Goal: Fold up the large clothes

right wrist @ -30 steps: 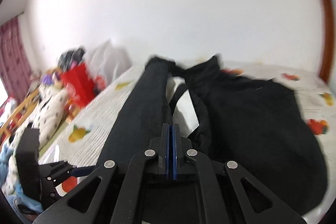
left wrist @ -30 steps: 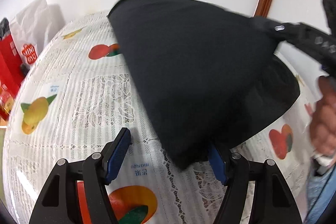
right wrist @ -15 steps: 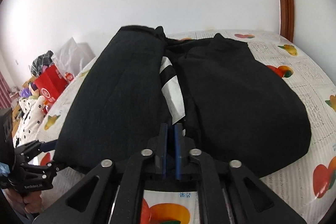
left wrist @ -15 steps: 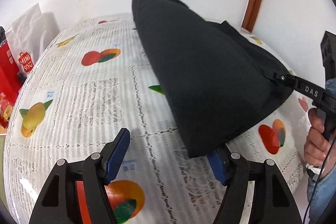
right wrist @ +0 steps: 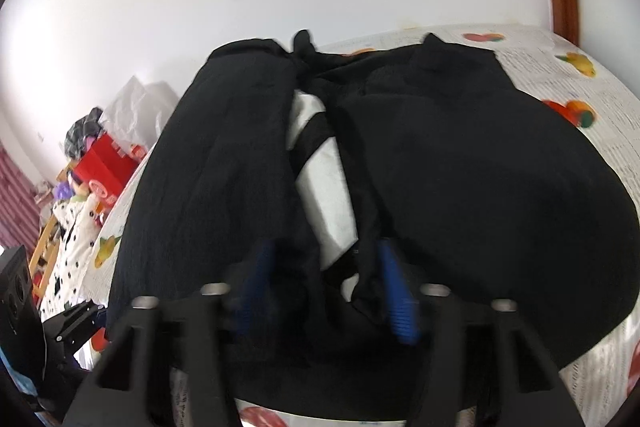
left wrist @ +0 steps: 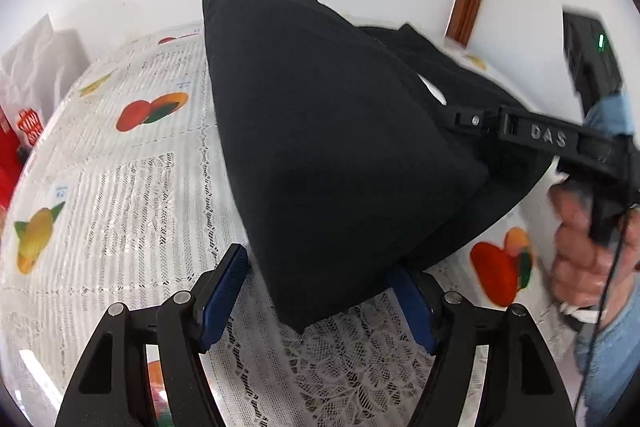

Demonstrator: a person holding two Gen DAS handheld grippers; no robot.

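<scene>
From my left wrist camera I see a white crumpled plastic bag (left wrist: 38,67) at the far left, then the white lace tablecloth with printed fruit (left wrist: 132,163) stretching out, its weave open and net-like. The large black matte garment (left wrist: 336,147) lies on it as a thick folded wedge, its blunt corner pointing down between my left tongs (left wrist: 320,291). Those jaws stand wide apart; the blue ribbed pads (left wrist: 224,287) flank the corner, and the left pad is clear of the cloth. At the right edge a hand (left wrist: 580,251) grips the handle of my other black tool (left wrist: 532,135), whose tip lies over the garment.

My right wrist camera shows what that view hides: a red box (right wrist: 102,169) and clutter on the left, and the garment's top face, two broad black panels with a glossy white panel crossed by black stripes (right wrist: 324,183) between them. My right tongs (right wrist: 328,291) are blurred; their jaws have just been opening, partly apart now, with black folds bunched between them. Whether the pads press the fabric I cannot tell.
</scene>
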